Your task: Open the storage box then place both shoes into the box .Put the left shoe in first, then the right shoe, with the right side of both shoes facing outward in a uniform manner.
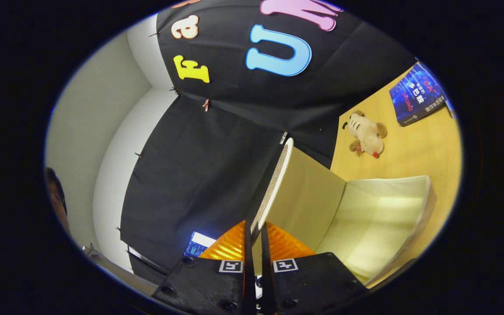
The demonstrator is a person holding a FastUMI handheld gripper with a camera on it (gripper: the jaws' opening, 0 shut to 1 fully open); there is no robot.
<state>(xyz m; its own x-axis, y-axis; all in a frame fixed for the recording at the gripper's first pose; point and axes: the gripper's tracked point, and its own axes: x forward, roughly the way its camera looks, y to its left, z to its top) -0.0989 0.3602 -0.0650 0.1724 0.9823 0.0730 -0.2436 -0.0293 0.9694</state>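
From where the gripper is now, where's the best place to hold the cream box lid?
Probably the thin free edge of the raised cream lid, where the gripper is shut on it, approached edge-on from the black cloth side; the panel is flat and stands upright, away from the box.

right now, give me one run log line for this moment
step: opening box | gripper: shut on lid edge | lid: raised | storage box: open, no shoe visible inside | table: plush toy, book

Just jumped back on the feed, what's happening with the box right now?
The handheld gripper has its fingers closed on the edge of the cream storage box's lid, holding it swung up. The cream storage box stands open on the yellow wooden table, and its visible inside holds no shoe. Beyond it lie a small plush dog and a blue book.
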